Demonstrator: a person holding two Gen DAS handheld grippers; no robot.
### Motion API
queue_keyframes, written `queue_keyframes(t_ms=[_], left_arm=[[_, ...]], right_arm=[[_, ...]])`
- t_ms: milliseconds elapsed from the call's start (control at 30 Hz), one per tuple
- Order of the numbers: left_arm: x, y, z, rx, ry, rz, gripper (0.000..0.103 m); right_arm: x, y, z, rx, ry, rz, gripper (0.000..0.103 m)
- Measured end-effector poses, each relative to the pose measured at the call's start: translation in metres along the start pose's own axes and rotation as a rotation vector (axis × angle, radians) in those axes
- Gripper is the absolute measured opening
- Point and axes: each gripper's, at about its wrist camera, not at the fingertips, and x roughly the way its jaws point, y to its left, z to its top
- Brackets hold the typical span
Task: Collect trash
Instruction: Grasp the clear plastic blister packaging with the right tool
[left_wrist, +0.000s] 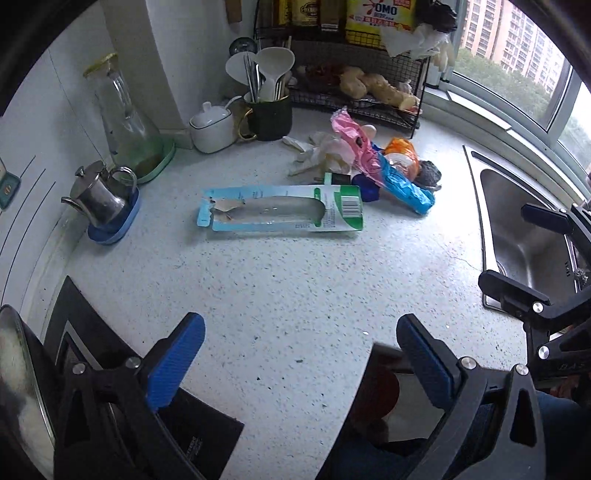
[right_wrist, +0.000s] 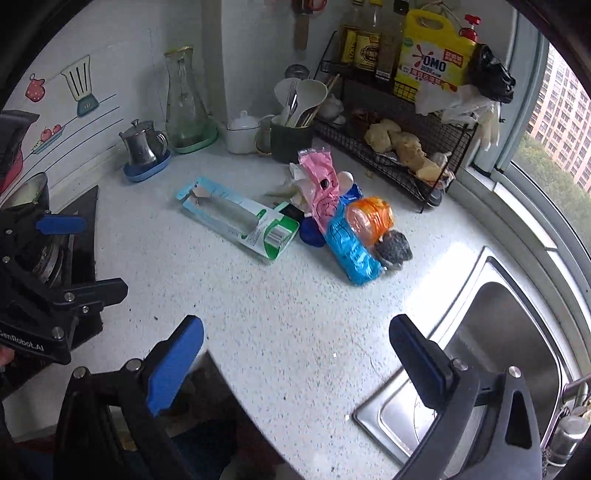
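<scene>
Starting with the flat blister card (left_wrist: 282, 208) is advised — it lies apart (wrappers (left_wrist: 373, 166) are heaped). Both the left gripper (left_wrist: 301, 363) and the right gripper (right_wrist: 295, 363) are spread wide, empty.

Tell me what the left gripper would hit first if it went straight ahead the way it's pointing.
Probably bare speckled countertop. The open left gripper points down at it, well short of the torn blister pack. Depth is uncertain.

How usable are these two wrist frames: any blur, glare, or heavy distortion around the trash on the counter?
Left wrist view: strong fisheye bending with dark corners; the torn blister pack is sharp, lit by soft daylight, with no harsh shadows. Right wrist view: same curvature, slight motion softness near the right tongs; the sink shows mild sheen and the window is bright but not blown out.
</scene>
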Motion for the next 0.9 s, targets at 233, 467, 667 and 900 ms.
queue_keyframes(t_ms=[233, 467, 667, 900], left_arm=[[0.038, 0.046, 0.013, -0.06, 0.056, -0.025, 0.103], [0.069, 0.075, 0.024, -0.068, 0.115, 0.044, 0.103], [0.091, 0.095, 0.034, -0.109, 0.137, 0.022, 0.103], [0.111, 0.12, 0.041, -0.156, 0.171, 0.022, 0.103]], right_arm=[[0.046, 0.013, 0.05, -0.074, 0.052, 0.049, 0.101], [0.099, 0.031, 0.087, -0.192, 0.119, 0.103, 0.101], [0.134, 0.049, 0.105, -0.28, 0.168, 0.134, 0.095], [0.172, 0.055, 0.123, -0.337, 0.226, 0.151, 0.082]])
